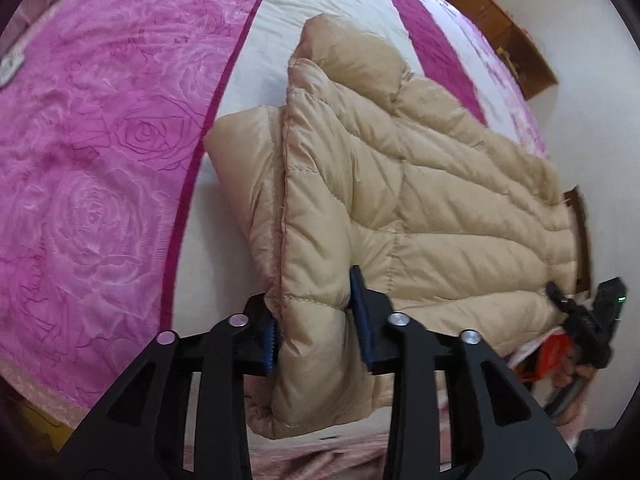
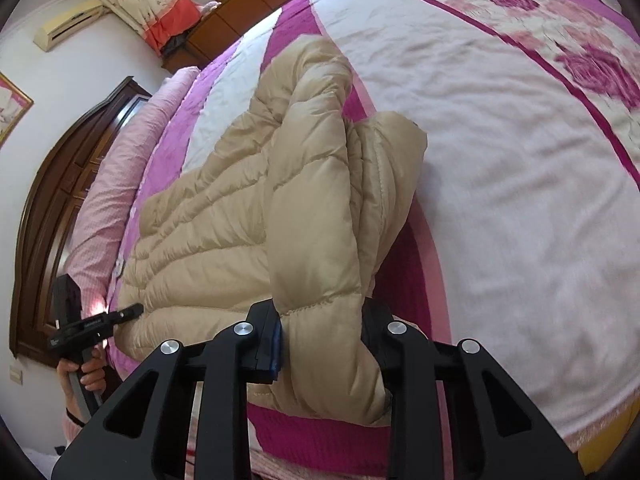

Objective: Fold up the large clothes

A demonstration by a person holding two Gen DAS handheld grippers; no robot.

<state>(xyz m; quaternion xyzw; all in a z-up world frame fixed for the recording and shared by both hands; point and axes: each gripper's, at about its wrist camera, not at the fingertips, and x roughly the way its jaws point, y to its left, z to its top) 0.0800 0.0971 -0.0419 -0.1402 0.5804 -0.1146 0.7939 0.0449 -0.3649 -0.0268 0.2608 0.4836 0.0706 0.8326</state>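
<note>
A beige quilted puffer jacket (image 1: 420, 184) lies on the pink and white bedspread (image 1: 92, 160), partly folded, with a sleeve doubled over its body. My left gripper (image 1: 316, 332) is shut on one near corner of the jacket's edge, the padded fabric bunched between its blue pads (image 1: 362, 320). In the right wrist view the same jacket (image 2: 224, 220) stretches away to the left, and my right gripper (image 2: 320, 340) is shut on the other near corner, a thick roll of fabric squeezed between its jaws. Each gripper shows in the other's view: the right one (image 1: 576, 312), the left one (image 2: 132, 310).
A dark wooden headboard (image 2: 56, 208) and a pink striped pillow (image 2: 108, 208) lie past the jacket's far end. A wooden cabinet (image 2: 240, 12), a curtain (image 2: 148, 4) and an air conditioner (image 2: 68, 24) stand along the white wall. A hand (image 2: 86, 372) holds the left gripper's handle.
</note>
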